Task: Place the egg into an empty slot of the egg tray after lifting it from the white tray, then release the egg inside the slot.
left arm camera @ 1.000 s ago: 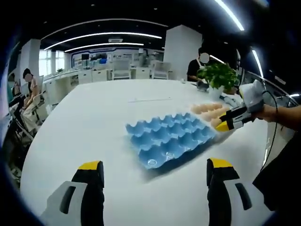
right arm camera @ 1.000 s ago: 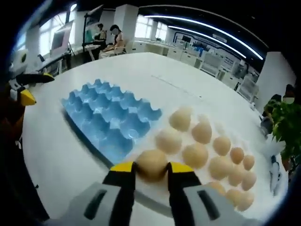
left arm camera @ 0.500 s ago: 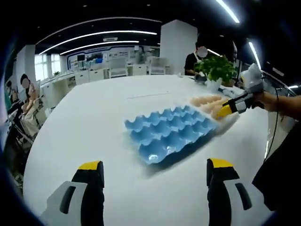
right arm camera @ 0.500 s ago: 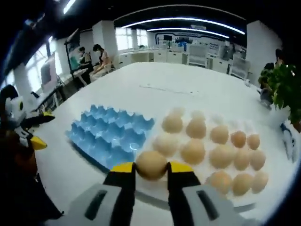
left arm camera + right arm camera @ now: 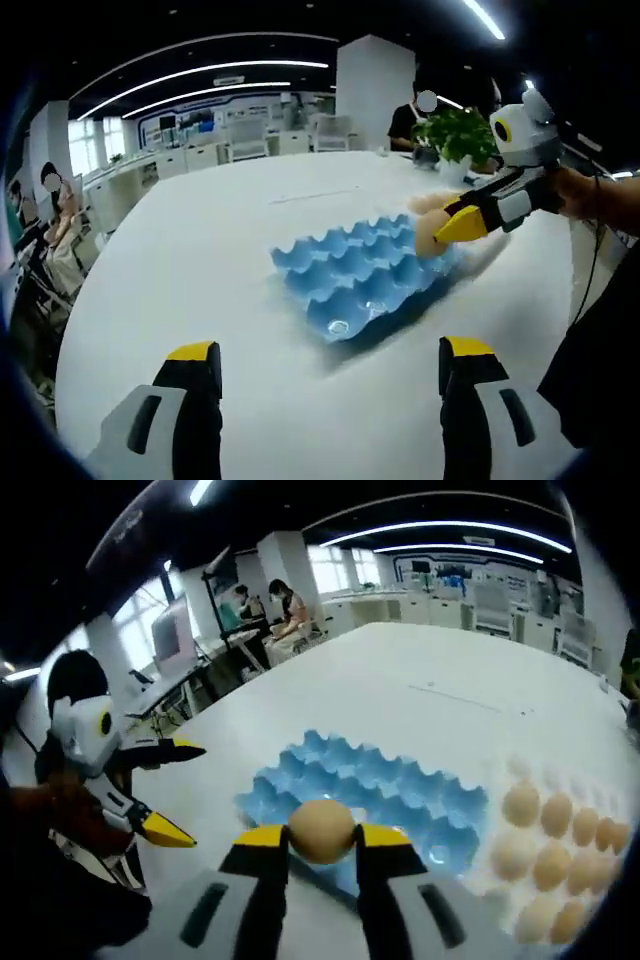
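- Right gripper (image 5: 321,842): yellow-tipped jaws closed on a tan egg (image 5: 321,830), one jaw at each side; in the right gripper view the egg is held in the air over the near edge of the egg tray (image 5: 400,792), clear of the slots.
- The same gripper in the left gripper view (image 5: 452,226): comes in from the right, its yellow tip at the far right corner of the egg tray (image 5: 355,275), the egg (image 5: 430,235) between its jaws.
- Egg tray: blue, moulded cups, lying flat on the white table (image 5: 200,260); the cups in sight hold no eggs (one near cup shows a bright glint).
- White tray (image 5: 505,885): right of the egg tray in the right gripper view, just beside it, carrying rows of tan eggs (image 5: 550,825); its own edge is hard to tell from the table.
- Left gripper (image 5: 330,365): jaws spread wide, nothing between them, held over bare table short of the egg tray; also at the left of the right gripper view (image 5: 172,790), open (yellow tips apart).
- Potted plant (image 5: 455,135): at the table's far edge.
- People (image 5: 265,605): seated at desks beyond the table.
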### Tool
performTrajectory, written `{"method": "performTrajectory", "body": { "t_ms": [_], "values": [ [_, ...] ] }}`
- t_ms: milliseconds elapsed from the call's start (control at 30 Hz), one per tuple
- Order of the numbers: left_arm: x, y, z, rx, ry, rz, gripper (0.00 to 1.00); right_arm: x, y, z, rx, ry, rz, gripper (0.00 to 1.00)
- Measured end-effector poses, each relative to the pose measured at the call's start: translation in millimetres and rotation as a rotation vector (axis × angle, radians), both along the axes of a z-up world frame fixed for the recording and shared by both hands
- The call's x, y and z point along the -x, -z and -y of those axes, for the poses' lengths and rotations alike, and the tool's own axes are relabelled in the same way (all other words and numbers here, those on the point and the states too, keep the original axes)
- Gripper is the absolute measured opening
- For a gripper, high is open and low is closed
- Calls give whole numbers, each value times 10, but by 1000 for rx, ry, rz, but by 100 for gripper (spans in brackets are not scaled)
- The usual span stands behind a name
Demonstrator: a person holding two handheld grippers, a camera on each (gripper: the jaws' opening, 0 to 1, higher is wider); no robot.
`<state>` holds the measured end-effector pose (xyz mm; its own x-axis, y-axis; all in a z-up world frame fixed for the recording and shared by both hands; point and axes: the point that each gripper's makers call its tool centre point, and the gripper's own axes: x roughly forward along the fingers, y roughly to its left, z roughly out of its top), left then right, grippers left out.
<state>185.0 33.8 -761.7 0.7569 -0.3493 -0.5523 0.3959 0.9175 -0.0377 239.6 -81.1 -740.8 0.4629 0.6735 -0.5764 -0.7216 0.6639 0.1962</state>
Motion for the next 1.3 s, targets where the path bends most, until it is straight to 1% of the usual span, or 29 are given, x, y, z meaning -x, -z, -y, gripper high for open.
{"method": "performTrajectory", "body": {
  "t_ms": [33,100,167,233,333,433,500,533,567,633,667,733,767,800,833,867,933,1100,1167,1200,1233,1267,1300],
  "values": [
    [-3,4,5,-9,12,1,90,-2,-6,-127,12,-37,33,26],
    [-9,3,12,-11,18,5,89,28,21,-345,29,-98,49,26],
    [-14,3,25,-4,21,3,89,41,35,-503,35,-143,73,26],
    [-17,4,35,-2,25,2,89,62,84,-656,46,-183,81,26],
    [-18,3,50,-1,31,4,89,71,173,-795,82,-241,111,26],
    [-15,5,58,5,30,2,89,88,264,-890,84,-271,105,26],
    [-13,8,60,7,30,0,89,97,299,-913,91,-287,102,26],
    [-12,10,60,7,30,0,89,79,354,-898,140,-311,129,26],
    [-11,12,60,8,30,-1,89,86,376,-895,159,-333,147,26],
    [-12,17,51,8,26,-2,89,100,389,-899,155,-329,142,26],
    [-12,19,48,9,24,-2,89,108,399,-898,159,-341,145,26],
    [-18,22,39,10,19,-3,89,99,439,-889,181,-341,148,26],
    [-20,21,35,9,18,-2,89,103,430,-905,176,-350,166,26],
    [-24,19,29,9,15,-2,89,107,453,-915,191,-363,173,26],
    [-26,13,26,9,14,-2,89,103,448,-921,192,-372,183,26],
    [-27,9,24,9,14,-1,89,86,440,-933,185,-363,186,27],
    [-29,2,21,9,13,0,89,84,448,-925,188,-356,175,27],
    [-28,-7,33,7,18,-2,89,104,438,-887,179,-369,191,27],
    [-27,-8,40,4,20,-2,89,104,423,-864,183,-377,234,28],
    [-28,-13,44,3,21,0,89,90,388,-840,185,-370,283,30],
    [-29,-18,48,4,22,2,89,110,384,-797,188,-366,291,32],
    [-29,-22,55,6,23,3,89,122,350,-739,171,-348,298,32],
    [-29,-23,58,7,25,4,89,116,290,-702,135,-320,306,32]
  ]
}}
